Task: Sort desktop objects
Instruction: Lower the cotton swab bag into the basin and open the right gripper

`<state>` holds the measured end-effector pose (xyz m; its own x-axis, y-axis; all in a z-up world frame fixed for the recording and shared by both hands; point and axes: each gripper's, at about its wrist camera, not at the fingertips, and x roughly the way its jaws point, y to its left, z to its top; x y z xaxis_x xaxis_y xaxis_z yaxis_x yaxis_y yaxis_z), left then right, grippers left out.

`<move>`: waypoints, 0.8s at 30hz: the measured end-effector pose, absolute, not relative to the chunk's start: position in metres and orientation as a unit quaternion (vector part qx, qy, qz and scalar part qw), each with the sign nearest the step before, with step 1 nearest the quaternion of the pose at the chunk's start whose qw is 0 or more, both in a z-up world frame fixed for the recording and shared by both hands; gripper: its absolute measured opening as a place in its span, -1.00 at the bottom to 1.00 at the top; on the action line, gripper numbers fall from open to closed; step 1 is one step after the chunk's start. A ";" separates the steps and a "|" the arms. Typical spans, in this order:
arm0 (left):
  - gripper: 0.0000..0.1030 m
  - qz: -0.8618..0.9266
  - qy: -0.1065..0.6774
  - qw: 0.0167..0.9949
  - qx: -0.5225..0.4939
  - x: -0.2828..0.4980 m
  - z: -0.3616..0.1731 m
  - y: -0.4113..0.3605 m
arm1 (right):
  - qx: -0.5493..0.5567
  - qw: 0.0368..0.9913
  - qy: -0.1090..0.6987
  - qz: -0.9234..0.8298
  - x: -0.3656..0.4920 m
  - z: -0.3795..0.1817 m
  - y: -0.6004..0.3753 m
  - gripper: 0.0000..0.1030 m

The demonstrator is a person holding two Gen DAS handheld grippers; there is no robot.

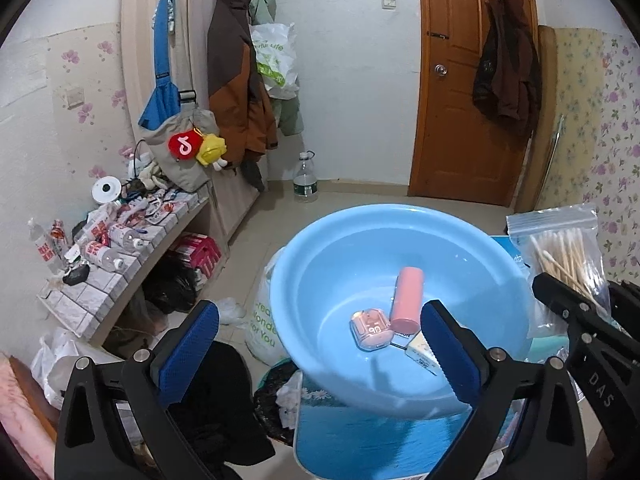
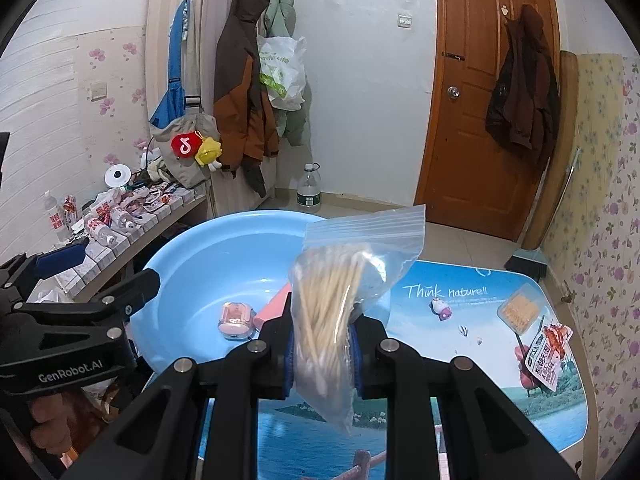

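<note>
Cluttered bedroom, printed surface (image 2: 460,360). Right hand-held gripper (image 2: 324,356) clamped on cotton swab bag (image 2: 340,304), long axis upright, blue basin (image 2: 192,264) just ahead-left; left hand-held gripper (image 1: 320,344) wide open, empty, nearer basin.

Black gripper (image 1: 320,344), blue pads (image 1: 188,348), silver screws.

L+R wrist cams, close, facing door, share basin (image 1: 304,264)

The left claw (image 1: 320,344) stands with its blue pads (image 1: 188,344) spread wide, nothing between them. The right claw (image 2: 323,354) is clamped tight on a thing, near the left one's right side.
</note>
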<state>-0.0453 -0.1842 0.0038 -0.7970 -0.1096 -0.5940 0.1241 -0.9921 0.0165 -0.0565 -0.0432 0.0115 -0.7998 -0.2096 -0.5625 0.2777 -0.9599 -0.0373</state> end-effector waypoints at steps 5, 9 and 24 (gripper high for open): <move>1.00 -0.950 0.024 0.066 0.303 -0.039 0.004 -0.192 | 0.288 0.135 0.057 -0.946 -0.061 0.014 -0.048 -0.57; 1.00 -0.948 0.043 0.072 0.307 -0.040 0.003 -0.201 | 0.296 0.143 0.060 -0.943 -0.072 0.012 -0.055 -0.57; 1.00 -0.941 0.052 0.069 0.329 -0.054 -0.019 -0.211 | 0.332 0.154 0.066 -0.928 -0.106 -0.022 -0.075 -0.57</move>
<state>-0.0535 -0.2115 -0.0195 -0.7744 -0.0967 -0.6252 0.1644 -0.9851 -0.0513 -0.1059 -0.0746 -0.0224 -0.7320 -0.2420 -0.6369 0.3297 -0.9439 -0.0203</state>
